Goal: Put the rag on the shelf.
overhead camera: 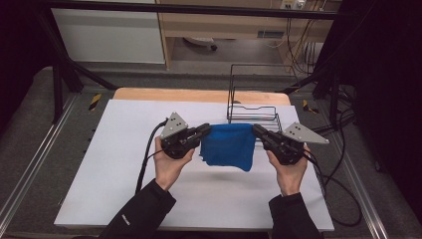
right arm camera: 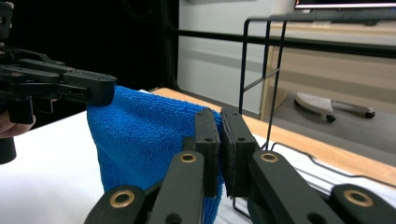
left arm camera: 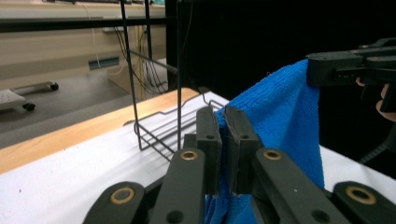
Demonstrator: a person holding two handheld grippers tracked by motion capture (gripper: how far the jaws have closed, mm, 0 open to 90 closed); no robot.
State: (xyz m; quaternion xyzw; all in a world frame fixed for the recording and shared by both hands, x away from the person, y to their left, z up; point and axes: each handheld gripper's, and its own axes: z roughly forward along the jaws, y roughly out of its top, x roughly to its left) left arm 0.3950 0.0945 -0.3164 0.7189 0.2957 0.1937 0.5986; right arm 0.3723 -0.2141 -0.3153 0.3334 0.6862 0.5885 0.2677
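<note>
Both tongs are clamped nearly flat on the blue cloth (overhead camera: 229, 145): my left gripper (overhead camera: 205, 130) pinches one top corner, my right gripper (overhead camera: 257, 130) the other, each with a thin fold of fabric squeezed between its black jaws. In the left gripper view the cloth (left arm camera: 285, 121) runs from my own jaws (left arm camera: 222, 140) across to the other tong, and the right gripper view shows the same thing mirrored, with the cloth (right arm camera: 140, 144) hanging below the pinch (right arm camera: 221, 144).

Between the two tongs the cloth hangs as a short curtain, its top edge stretched fairly taut and its lower edge loose, off the white tabletop (overhead camera: 119, 169) beneath. I judge it light and thoroughly limp: a looped, fuzzy microfibre weave that gives the pads plenty of friction, so slipping is unlikely, but it will sag, swing and fold on itself wherever it is unsupported. Nothing about it is fragile. The corners are the right place to hold, since they keep the top edge straight; a grip nearer the middle would let the sides droop.

Just beyond the cloth, and closer to my right tong, stands a black wire rack (overhead camera: 254, 99), thin rods with an open shelf and a tall back frame. Past it runs the bare wooden edge of the table (overhead camera: 199, 94).
</note>
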